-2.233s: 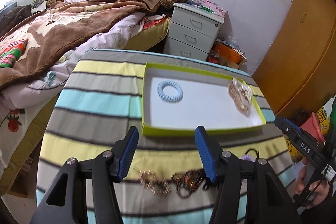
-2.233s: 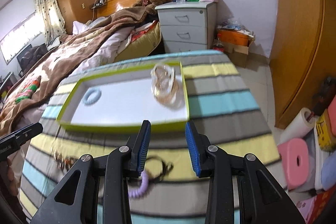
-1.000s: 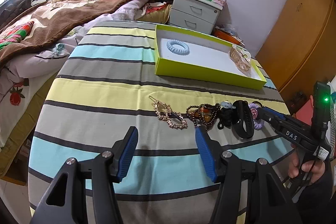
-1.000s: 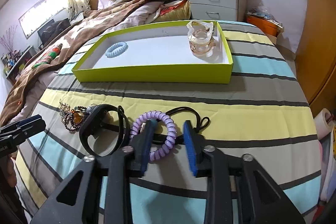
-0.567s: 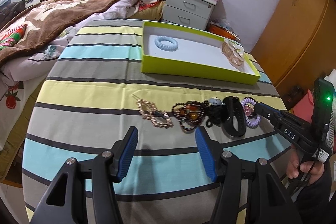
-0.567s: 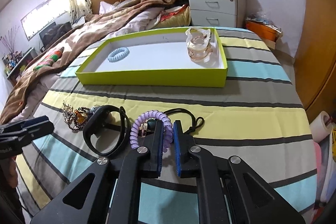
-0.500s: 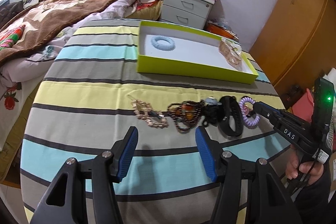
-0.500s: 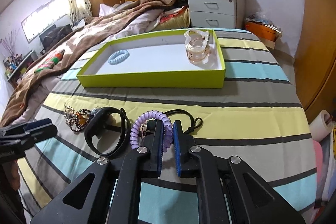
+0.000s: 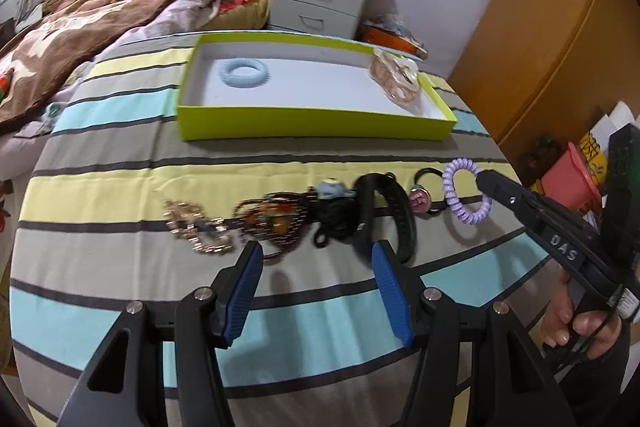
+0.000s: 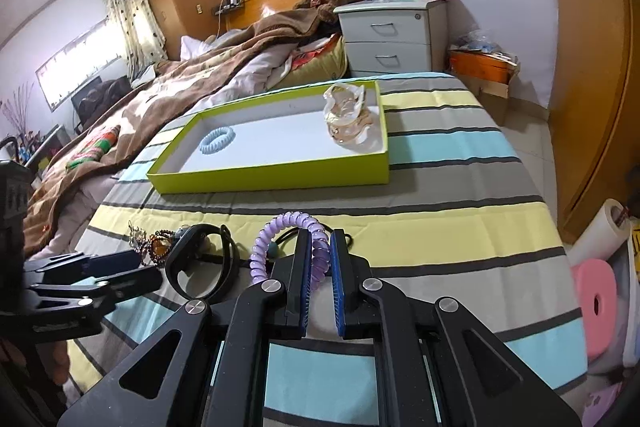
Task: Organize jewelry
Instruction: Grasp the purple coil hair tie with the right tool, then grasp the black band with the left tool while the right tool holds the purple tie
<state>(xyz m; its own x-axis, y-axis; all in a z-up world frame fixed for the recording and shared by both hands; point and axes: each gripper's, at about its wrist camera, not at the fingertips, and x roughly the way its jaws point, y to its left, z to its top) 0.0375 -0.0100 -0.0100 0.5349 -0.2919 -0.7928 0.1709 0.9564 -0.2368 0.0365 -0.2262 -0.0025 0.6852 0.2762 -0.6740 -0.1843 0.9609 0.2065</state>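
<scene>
My right gripper (image 10: 320, 239) is shut on a purple spiral hair tie (image 10: 276, 231), lifted just off the striped cloth; the left wrist view shows the same purple tie (image 9: 454, 191) pinched at the right gripper's tip (image 9: 482, 179). My left gripper (image 9: 316, 253) stands open above a row of jewelry: a gold brooch (image 9: 196, 227), a brown beaded bracelet (image 9: 272, 219), a black wristband (image 9: 396, 211) and a black elastic with a pink charm (image 9: 419, 201). A lime-green tray (image 9: 312, 125) behind them holds a pale blue spiral tie (image 9: 243, 71) and a bag of gold pieces (image 9: 394, 79).
The table (image 9: 100, 195) carries a striped cloth. A bed with a brown blanket (image 10: 192, 83) lies to the left, a white nightstand (image 10: 394, 41) behind. A wooden wardrobe (image 10: 592, 67) and a pink stool (image 10: 596, 293) stand to the right. A hand (image 9: 580, 323) grips the right tool.
My right gripper closed on the purple spiral tie and raised it slightly off the cloth. My left gripper slid left along the row of jewelry, jaws unchanged.
</scene>
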